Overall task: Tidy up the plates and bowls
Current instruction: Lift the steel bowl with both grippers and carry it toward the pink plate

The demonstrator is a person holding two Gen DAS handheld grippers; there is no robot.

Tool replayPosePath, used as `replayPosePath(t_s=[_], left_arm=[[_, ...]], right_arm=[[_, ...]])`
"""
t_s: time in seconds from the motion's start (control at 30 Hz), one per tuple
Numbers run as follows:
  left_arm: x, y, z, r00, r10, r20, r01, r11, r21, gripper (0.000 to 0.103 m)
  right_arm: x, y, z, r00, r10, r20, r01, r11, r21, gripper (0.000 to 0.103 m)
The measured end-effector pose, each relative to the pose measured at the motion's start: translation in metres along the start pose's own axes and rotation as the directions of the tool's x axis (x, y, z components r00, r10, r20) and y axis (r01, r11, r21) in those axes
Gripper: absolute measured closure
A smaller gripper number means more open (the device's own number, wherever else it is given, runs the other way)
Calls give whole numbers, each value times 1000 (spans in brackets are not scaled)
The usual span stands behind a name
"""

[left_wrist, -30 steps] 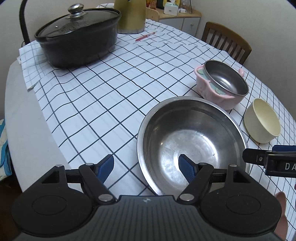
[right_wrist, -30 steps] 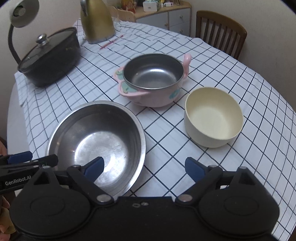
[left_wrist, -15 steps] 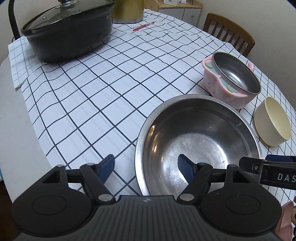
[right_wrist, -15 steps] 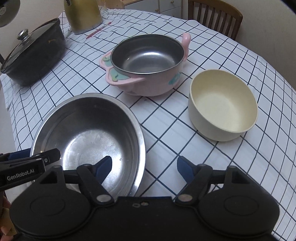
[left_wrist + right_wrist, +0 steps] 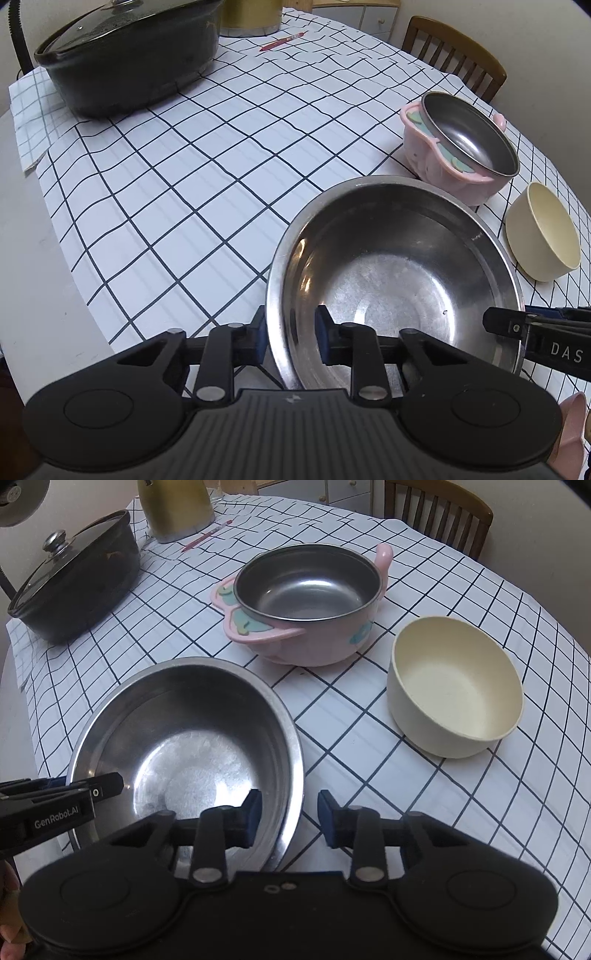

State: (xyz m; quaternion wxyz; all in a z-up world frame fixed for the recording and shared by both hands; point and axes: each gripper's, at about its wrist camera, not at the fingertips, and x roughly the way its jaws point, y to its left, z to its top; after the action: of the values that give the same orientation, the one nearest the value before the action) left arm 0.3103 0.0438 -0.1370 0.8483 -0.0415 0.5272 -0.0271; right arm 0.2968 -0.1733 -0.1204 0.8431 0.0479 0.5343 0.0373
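Both grippers' jaws have just closed around the steel bowl (image 5: 399,280) rim (opposite sides).

The checked tablecloth (image 5: 192,177) lies bare left of the steel bowl (image 5: 399,273), up to the black lidded pot (image 5: 129,55) at the far left. On the right the way is crowded: 2 bowls, the pink one (image 5: 310,605) and the cream one (image 5: 454,686), stand near each other with only narrow strips of cloth between them and the steel bowl.
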Motion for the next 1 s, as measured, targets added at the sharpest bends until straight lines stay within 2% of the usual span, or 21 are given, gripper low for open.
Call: replayPosePath(t_s=[0.07,0.13,0.3,0.7,0.9,1.0], left_arm=[[0,2,0,1000,-2,-5,2,1000,-9,84],[-1,3,-1,1000,0,-8,-1,1000,-10,85],[-10,1,-6,1000,16,4,-16,1000,22,85],[-48,11,-35,1000,-3,15,2,999,46,85],[-54,12,-55,1000,7,21,-8,998,66,85],[-52,16,-63,1000,1,-1,-1,999,51,85]], right_arm=[[-1,1,-1,1000,0,-1,0,1000,-5,83],[-2,3,-2,1000,-9,-5,9,1000,-7,86],[-6,4,-9,1000,-5,-23,5,1000,-15,86],[-43,12,-43,998,55,-32,-57,996,-71,86],[-55,16,-65,997,68,-47,-72,993,-95,85],[-53,17,-71,995,71,-75,-79,992,-102,84]])
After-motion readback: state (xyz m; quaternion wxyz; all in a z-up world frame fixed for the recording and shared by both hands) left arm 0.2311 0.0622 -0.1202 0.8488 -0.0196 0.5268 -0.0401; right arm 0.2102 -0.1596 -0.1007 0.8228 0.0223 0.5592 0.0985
